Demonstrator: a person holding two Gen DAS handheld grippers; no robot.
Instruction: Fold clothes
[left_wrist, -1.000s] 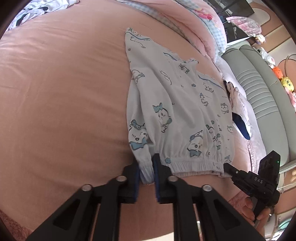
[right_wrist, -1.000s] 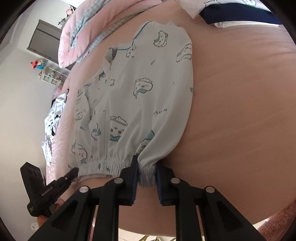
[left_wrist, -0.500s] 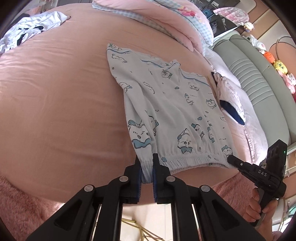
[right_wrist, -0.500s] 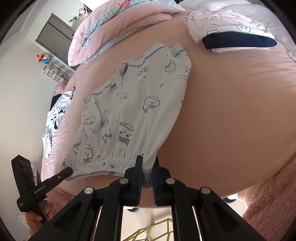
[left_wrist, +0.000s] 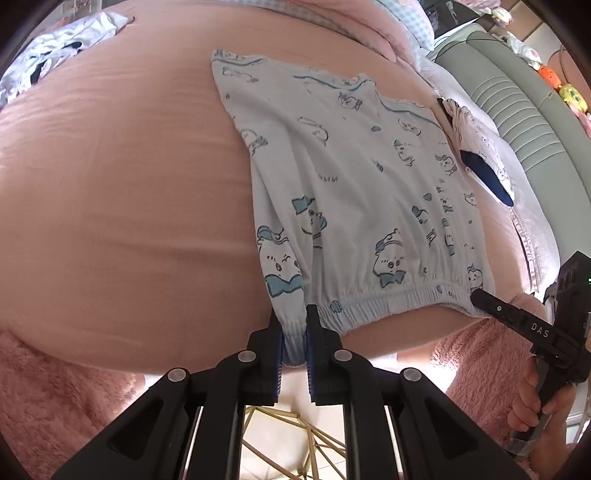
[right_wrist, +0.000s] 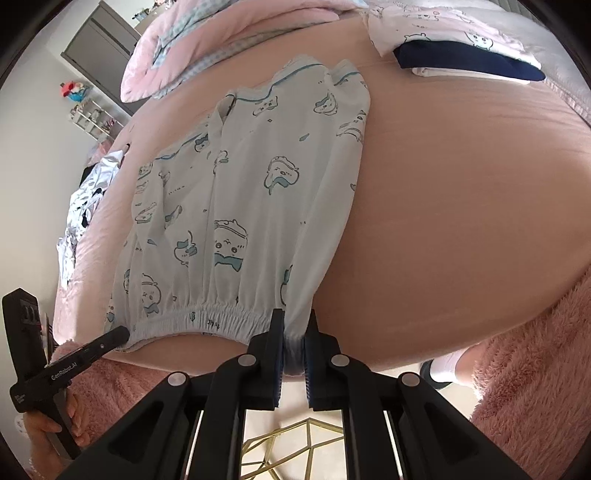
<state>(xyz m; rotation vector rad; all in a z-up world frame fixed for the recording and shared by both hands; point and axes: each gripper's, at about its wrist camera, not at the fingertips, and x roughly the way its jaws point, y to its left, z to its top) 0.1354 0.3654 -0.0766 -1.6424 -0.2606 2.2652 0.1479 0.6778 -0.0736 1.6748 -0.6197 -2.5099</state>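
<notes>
Pyjama pants (left_wrist: 354, 206), white w/ blue cartoon print, spread flat mid-frame on pink bed (left_wrist: 110, 184), waistband at lower edge. Left gripper (left_wrist: 294, 334) clamped on waistband corner, bottom centre. Right gripper (right_wrist: 294, 334) pinching opposite corner, bottom centre of its view. Folded clothes (right_wrist: 461, 48) upper right.

pink bedsheet (left_wrist: 110, 184), fuzzy pink blanket (right_wrist: 535, 369), grey headboard (left_wrist: 524, 122), plush toys (left_wrist: 570, 96)
</notes>
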